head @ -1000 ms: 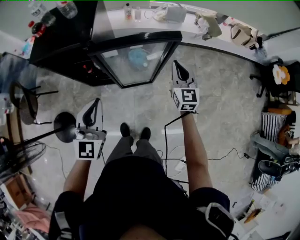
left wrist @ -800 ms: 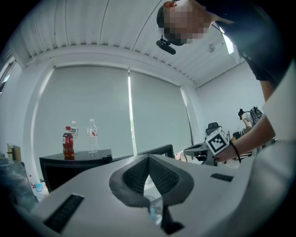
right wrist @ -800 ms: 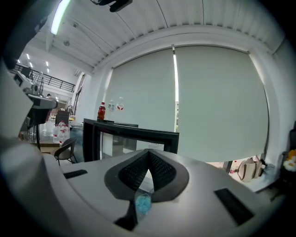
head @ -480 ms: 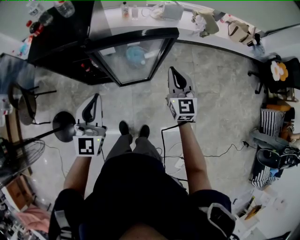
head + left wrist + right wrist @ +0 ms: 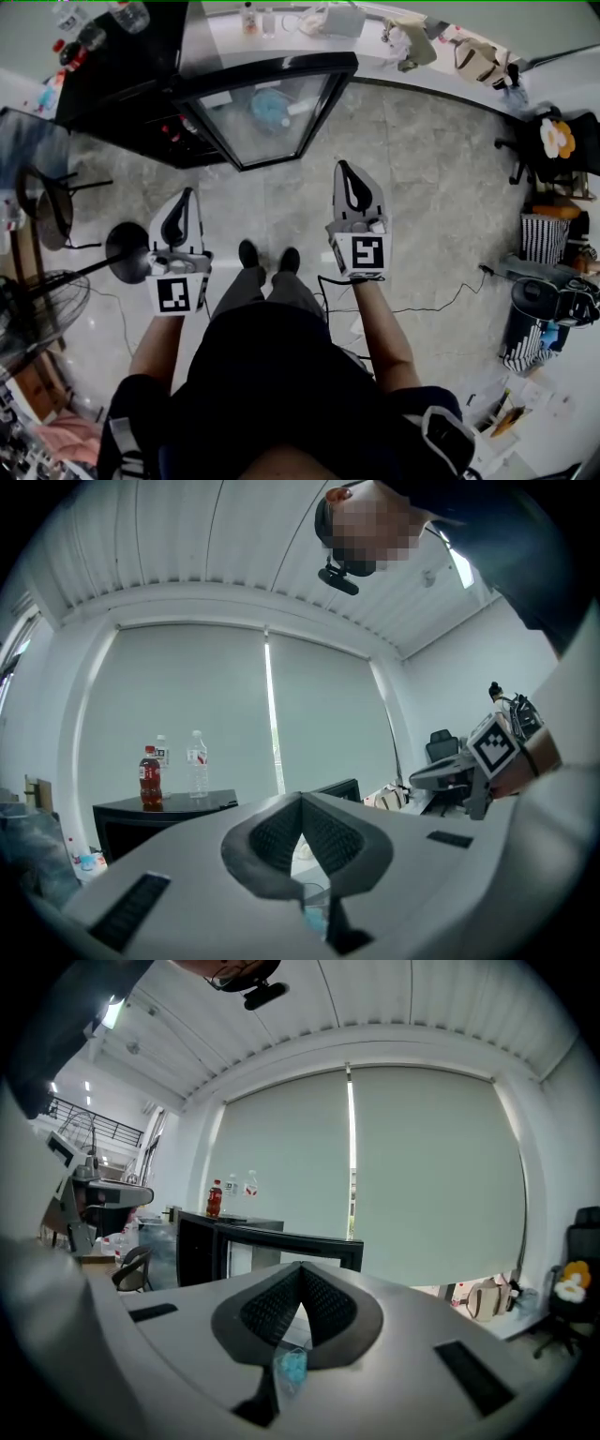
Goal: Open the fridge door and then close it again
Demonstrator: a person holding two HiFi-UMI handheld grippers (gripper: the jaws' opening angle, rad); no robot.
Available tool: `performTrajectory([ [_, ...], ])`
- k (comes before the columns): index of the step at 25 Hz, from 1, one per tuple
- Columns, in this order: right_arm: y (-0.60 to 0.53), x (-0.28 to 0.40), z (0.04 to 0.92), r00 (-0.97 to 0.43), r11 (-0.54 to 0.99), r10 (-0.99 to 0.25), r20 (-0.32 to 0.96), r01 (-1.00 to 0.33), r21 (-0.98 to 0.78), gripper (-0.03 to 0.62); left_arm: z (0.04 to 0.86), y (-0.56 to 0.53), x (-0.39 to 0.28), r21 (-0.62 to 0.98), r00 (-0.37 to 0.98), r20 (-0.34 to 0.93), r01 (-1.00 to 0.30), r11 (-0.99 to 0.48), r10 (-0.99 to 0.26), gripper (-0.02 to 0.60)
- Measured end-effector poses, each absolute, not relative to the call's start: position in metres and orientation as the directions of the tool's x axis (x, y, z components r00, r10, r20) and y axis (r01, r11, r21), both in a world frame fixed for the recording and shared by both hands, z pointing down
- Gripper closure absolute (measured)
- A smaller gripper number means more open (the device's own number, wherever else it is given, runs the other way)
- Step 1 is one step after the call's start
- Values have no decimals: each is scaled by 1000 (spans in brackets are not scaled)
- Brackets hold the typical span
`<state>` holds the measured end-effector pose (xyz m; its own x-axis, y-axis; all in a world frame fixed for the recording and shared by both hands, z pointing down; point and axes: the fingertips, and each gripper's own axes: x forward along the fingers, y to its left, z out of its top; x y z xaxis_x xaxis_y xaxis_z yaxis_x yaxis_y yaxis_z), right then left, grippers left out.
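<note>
The black fridge (image 5: 122, 84) stands at the upper left of the head view, and its glass door (image 5: 272, 112) is swung open towards me. My right gripper (image 5: 342, 166) hangs shut and empty a little below the door's near right corner, apart from it. My left gripper (image 5: 187, 194) is shut and empty too, lower left of the door. In the right gripper view the jaws (image 5: 300, 1269) meet with the door frame (image 5: 281, 1239) beyond them. From the left gripper view, shut jaws (image 5: 301, 799) point past the fridge top (image 5: 159, 808).
Bottles (image 5: 131, 14) stand on the fridge top. A fan's round base (image 5: 127, 251) and a chair (image 5: 56, 202) are at the left. A cable (image 5: 441, 305) runs over the floor at the right. A counter (image 5: 422, 70) with bags lies behind the door.
My right gripper has drawn back from the door's near corner towards me. The left gripper has hardly moved, and the door still stands open.
</note>
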<state>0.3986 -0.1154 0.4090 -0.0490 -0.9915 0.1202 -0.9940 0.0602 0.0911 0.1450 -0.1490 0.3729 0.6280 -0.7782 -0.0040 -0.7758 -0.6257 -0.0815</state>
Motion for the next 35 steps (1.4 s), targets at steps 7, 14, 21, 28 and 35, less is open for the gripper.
performTrajectory([
  [7, -81, 388, 398, 25, -4, -989, 147, -990, 140, 574, 367, -150, 133, -88, 587, -43, -808, -582, -808, 558],
  [14, -67, 389, 399, 64, -35, -985, 161, -984, 177, 574, 370, -150, 131, -86, 581, -52, -813, -576, -812, 558],
  [21, -79, 400, 403, 67, -36, -981, 181, -985, 167, 574, 371, -152, 136, -84, 592, -42, -805, -588, -805, 558],
  [28, -107, 415, 401, 21, 0, -987, 162, -992, 126, 572, 371, -152, 139, -87, 606, -32, -794, -602, -795, 558],
  [35, -128, 418, 405, -52, 71, -983, 175, -992, 106, 371, 373, -152, 140, -93, 607, -18, -792, -603, -795, 558],
])
